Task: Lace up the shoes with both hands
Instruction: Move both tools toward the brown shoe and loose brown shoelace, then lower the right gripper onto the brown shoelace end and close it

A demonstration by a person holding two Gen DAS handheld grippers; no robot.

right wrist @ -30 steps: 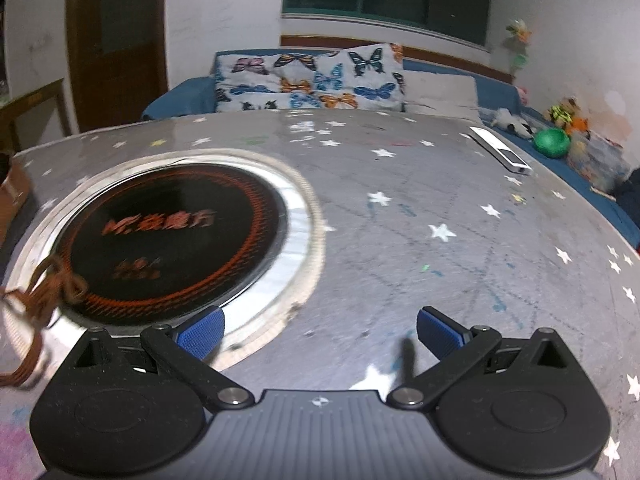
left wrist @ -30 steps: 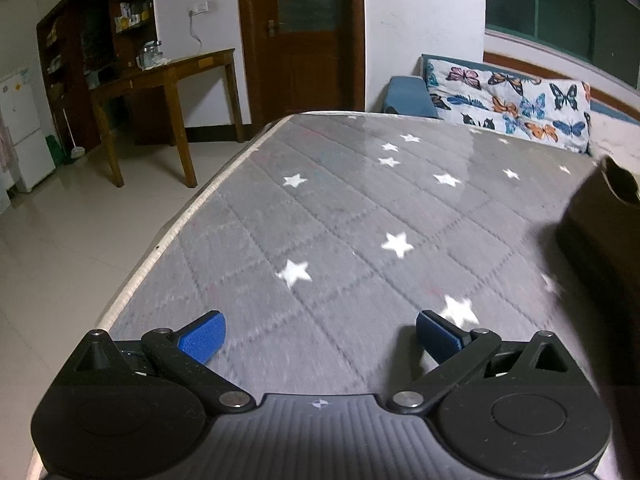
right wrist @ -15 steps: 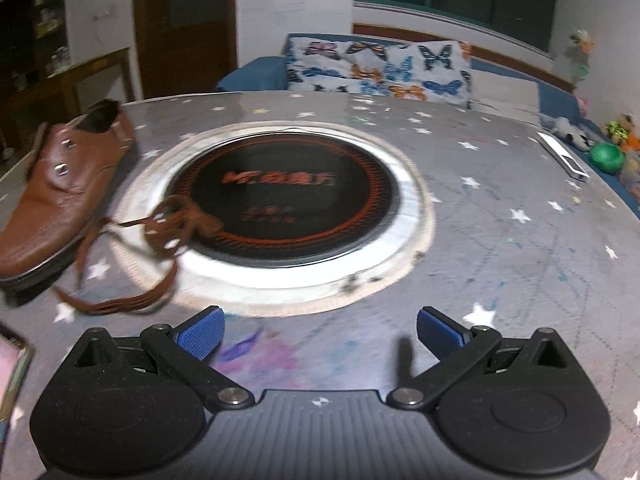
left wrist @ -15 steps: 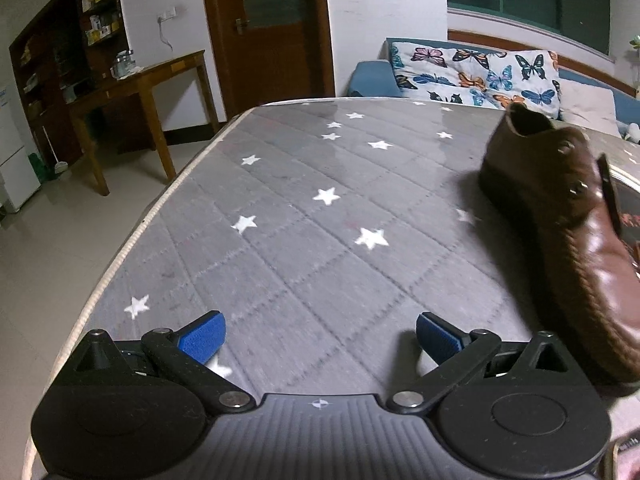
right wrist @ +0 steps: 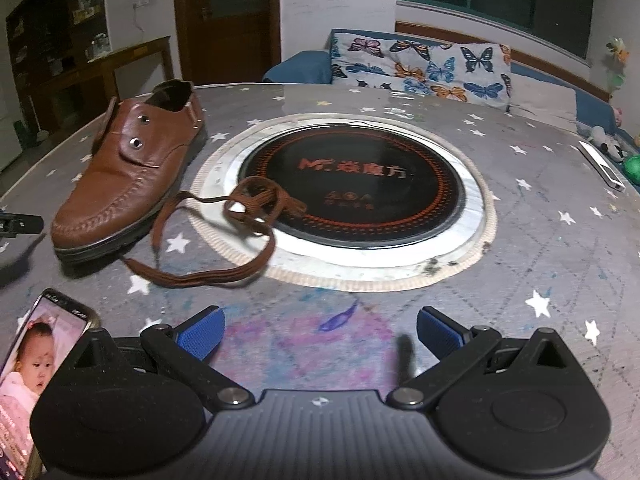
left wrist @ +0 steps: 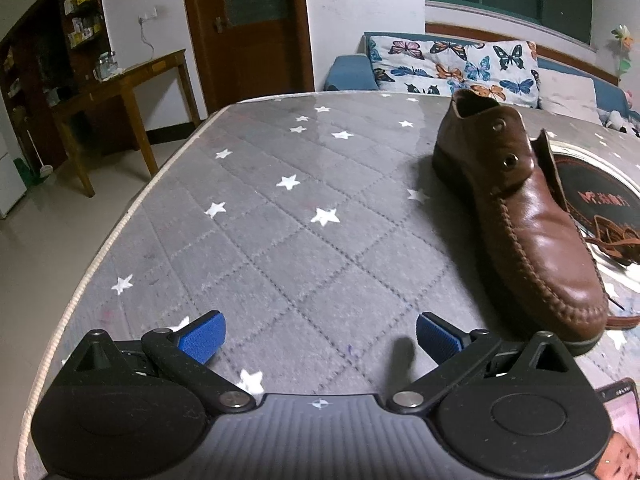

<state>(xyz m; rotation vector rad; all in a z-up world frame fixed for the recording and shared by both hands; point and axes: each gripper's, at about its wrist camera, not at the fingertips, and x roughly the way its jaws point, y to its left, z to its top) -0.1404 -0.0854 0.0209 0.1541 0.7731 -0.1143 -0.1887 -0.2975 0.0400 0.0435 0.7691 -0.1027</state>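
A brown leather shoe point(left wrist: 532, 216) point(right wrist: 128, 176) with bare metal eyelets lies on the grey star-patterned table, toe toward me. A loose brown lace point(right wrist: 224, 236) point(left wrist: 616, 240) lies in loops beside the shoe, partly over the round cooktop. In the left wrist view my left gripper point(left wrist: 318, 338) stands open and empty, with the shoe's toe just right of its right finger. In the right wrist view my right gripper point(right wrist: 318, 330) is open and empty, a short way in front of the lace. The left gripper's tip point(right wrist: 20, 224) shows at the left edge of that view.
A round black induction cooktop point(right wrist: 360, 184) is set into the table's middle. A lit phone point(right wrist: 36, 356) lies at the near left. A white remote point(right wrist: 604, 166) lies far right. The table's left edge point(left wrist: 104, 256) drops to the floor; a sofa with butterfly cushions point(right wrist: 420, 68) stands behind.
Both views have swung toward the shoe. It has come fully into the left view, and the shoe, lace and phone have entered the right view. Both grippers have stayed open.
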